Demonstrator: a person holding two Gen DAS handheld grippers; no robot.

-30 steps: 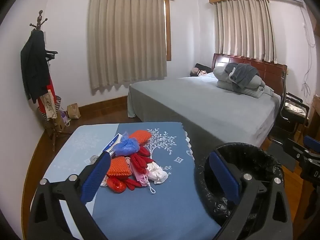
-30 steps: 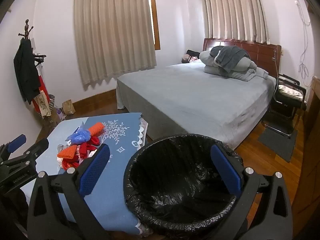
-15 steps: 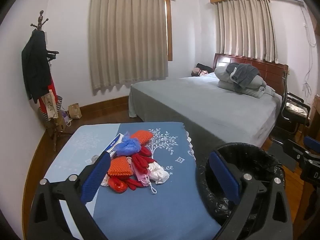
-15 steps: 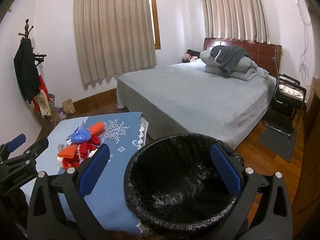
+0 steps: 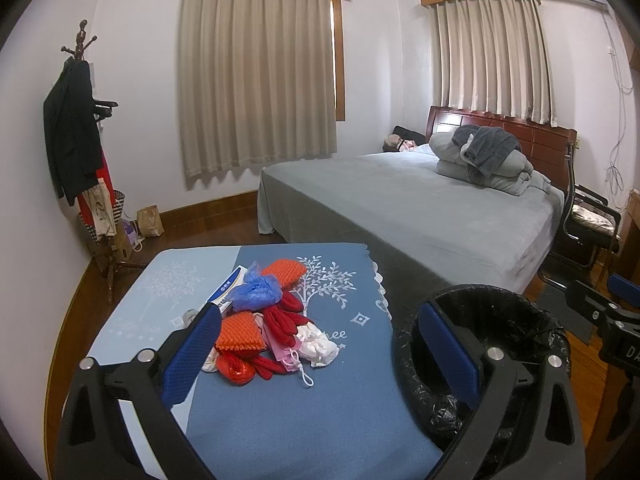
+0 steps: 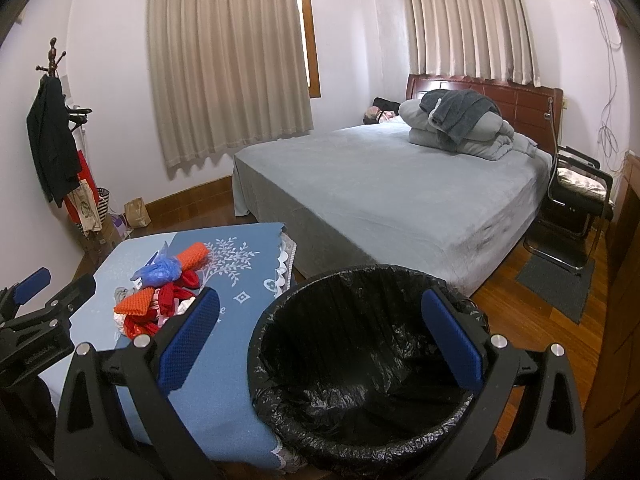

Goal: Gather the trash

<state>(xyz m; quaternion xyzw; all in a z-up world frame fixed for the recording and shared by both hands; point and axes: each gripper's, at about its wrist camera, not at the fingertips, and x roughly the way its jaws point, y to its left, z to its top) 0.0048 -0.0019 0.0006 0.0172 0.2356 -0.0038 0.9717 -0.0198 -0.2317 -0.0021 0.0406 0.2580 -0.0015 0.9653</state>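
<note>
A pile of trash [image 5: 267,318] lies on a table with a blue cloth [image 5: 304,412]: orange mesh pieces, red scraps, a crumpled blue bag [image 5: 256,295], white tissue [image 5: 318,343] and a pink mask. The pile also shows in the right wrist view [image 6: 160,295]. A bin lined with a black bag [image 6: 360,356] stands right of the table; it also shows in the left wrist view [image 5: 492,344]. My left gripper [image 5: 320,354] is open and empty, above the table's near side. My right gripper [image 6: 324,338] is open and empty, above the bin's near rim.
A grey bed [image 5: 420,208] with folded bedding fills the room behind the table. A coat stand [image 5: 76,140] with clothes and bags is at the left wall. A black chair [image 6: 576,196] and a dark mat [image 6: 556,280] are on the wooden floor at right.
Both views have shifted very slightly; the grippers stay open and nothing on the table has moved.
</note>
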